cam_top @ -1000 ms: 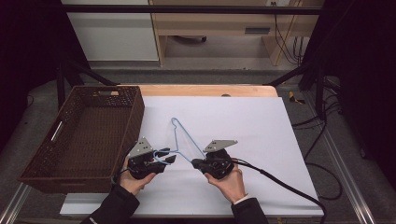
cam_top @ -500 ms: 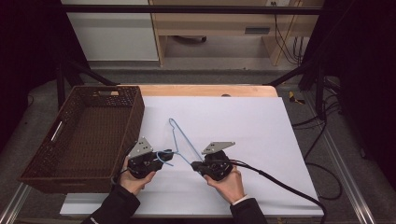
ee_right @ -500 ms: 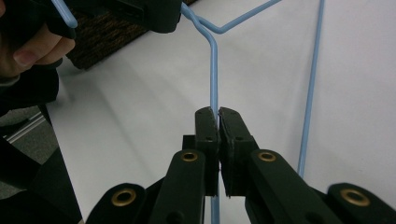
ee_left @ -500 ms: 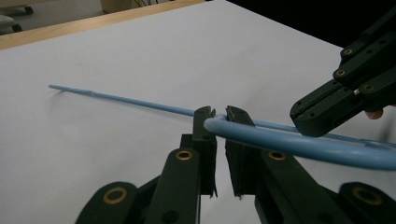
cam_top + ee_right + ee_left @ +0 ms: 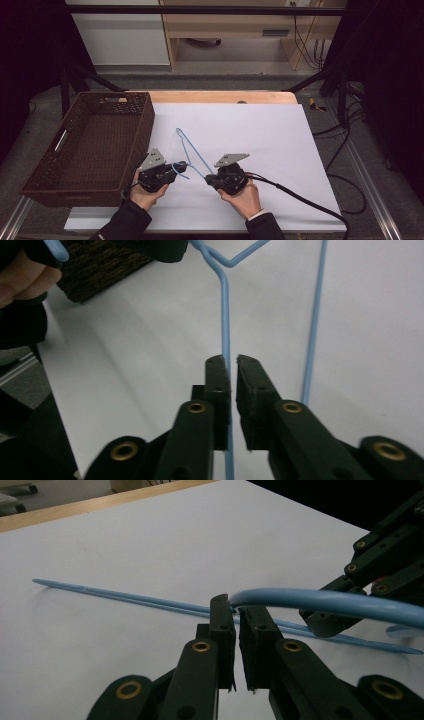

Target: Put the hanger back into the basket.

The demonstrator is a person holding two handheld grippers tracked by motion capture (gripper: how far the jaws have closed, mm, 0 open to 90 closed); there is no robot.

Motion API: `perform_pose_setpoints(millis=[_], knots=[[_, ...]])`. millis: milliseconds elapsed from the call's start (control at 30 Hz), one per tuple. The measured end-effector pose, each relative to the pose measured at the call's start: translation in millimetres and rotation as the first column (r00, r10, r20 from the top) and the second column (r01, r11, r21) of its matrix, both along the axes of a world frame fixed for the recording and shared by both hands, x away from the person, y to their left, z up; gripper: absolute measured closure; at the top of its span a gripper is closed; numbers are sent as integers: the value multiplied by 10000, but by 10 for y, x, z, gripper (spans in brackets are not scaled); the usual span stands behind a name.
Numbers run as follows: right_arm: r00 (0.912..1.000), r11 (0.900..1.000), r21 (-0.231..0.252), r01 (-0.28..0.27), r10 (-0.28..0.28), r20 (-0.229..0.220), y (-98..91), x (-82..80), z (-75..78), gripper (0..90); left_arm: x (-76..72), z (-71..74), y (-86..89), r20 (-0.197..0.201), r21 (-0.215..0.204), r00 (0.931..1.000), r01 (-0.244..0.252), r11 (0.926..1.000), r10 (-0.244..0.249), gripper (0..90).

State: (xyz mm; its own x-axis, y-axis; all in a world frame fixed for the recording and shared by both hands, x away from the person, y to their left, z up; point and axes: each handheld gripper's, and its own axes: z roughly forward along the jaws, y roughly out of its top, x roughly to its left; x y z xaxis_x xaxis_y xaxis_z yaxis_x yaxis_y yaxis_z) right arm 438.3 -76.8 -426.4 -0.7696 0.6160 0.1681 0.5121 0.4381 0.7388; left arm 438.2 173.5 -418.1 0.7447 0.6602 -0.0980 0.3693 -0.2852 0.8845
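Note:
A blue wire hanger (image 5: 192,154) lies on the white table top (image 5: 260,135). My left gripper (image 5: 176,170) is shut on the hanger's curved hook (image 5: 320,601); in the left gripper view the pads (image 5: 222,615) pinch the wire at their tips. My right gripper (image 5: 207,178) sits at the hanger's near end. Its jaws have just been opening a little. In the right gripper view (image 5: 233,360) a straight run of the hanger (image 5: 224,315) passes between them, with a thin gap beside the right pad (image 5: 246,371).
A brown woven basket (image 5: 146,125) stands at the left of the table, close to my left hand. Cables trail off to the right from the right gripper (image 5: 380,575). A wooden table edge (image 5: 220,96) runs along the back.
The left gripper's jaws have closed on the hanger's hook. Both hands stay where they were, and the hanger has not visibly shifted.

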Motion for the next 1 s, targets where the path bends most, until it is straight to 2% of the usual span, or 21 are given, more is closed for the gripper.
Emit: perform_pose_setpoints(millis=[67,133,200,267,367,400,433,467,567,600,733,833,967,1000], knots=[[9997,9999,-84,61,-59,226,-5,-14,25,771,-1,1,0,-18,-4,10000,-8,10000,8,845],[9979,9998,-150,117,-107,645,-22,-30,71,700,-2,2,0,-34,3,10000,-23,10000,23,845],[9952,9997,-125,229,-216,958,-26,-48,117,670,-4,2,-3,-51,-5,10000,-60,10000,60,845],[9952,9997,-143,222,-208,955,0,-60,133,635,-5,3,-5,-56,-4,10000,-60,10000,60,844],[9955,9980,-605,198,-141,933,95,-68,99,640,-6,5,-9,-45,12,10000,-69,10000,69,844],[9955,9962,-856,162,-81,949,141,-68,70,650,-7,6,-10,-43,32,10000,-62,10000,62,844],[9955,9962,-856,162,-81,949,141,-68,70,650,-7,6,-10,-43,32,10000,-62,10000,62,844],[9959,9920,-1242,206,-94,899,202,-56,21,677,-9,8,-12,-55,41,10000,-61,10000,61,844],[9958,9902,-1370,282,-160,899,236,-47,-22,727,-12,10,-15,-60,35,10000,-69,10000,69,844],[9955,9865,-1593,391,-247,915,256,-40,-48,793,-15,11,-19,-59,38,10000,-64,10000,64,844],[9966,9875,-1534,373,-254,787,257,-38,-56,868,-19,10,-26,-18,35,10000,-86,10000,86,843],[9965,9876,-1508,431,-318,768,262,-43,-54,871,-21,12,-24,15,12,10000,-79,10000,79,826],[9942,9836,-1725,537,-366,1008,223,-47,-7,876,-34,55,7,153,-59,9999,-77,10000,78,713],[9941,9832,-1745,530,-354,1027,203,-47,19,877,-46,94,45,268,-96,9996,63,9999,-61,678]])
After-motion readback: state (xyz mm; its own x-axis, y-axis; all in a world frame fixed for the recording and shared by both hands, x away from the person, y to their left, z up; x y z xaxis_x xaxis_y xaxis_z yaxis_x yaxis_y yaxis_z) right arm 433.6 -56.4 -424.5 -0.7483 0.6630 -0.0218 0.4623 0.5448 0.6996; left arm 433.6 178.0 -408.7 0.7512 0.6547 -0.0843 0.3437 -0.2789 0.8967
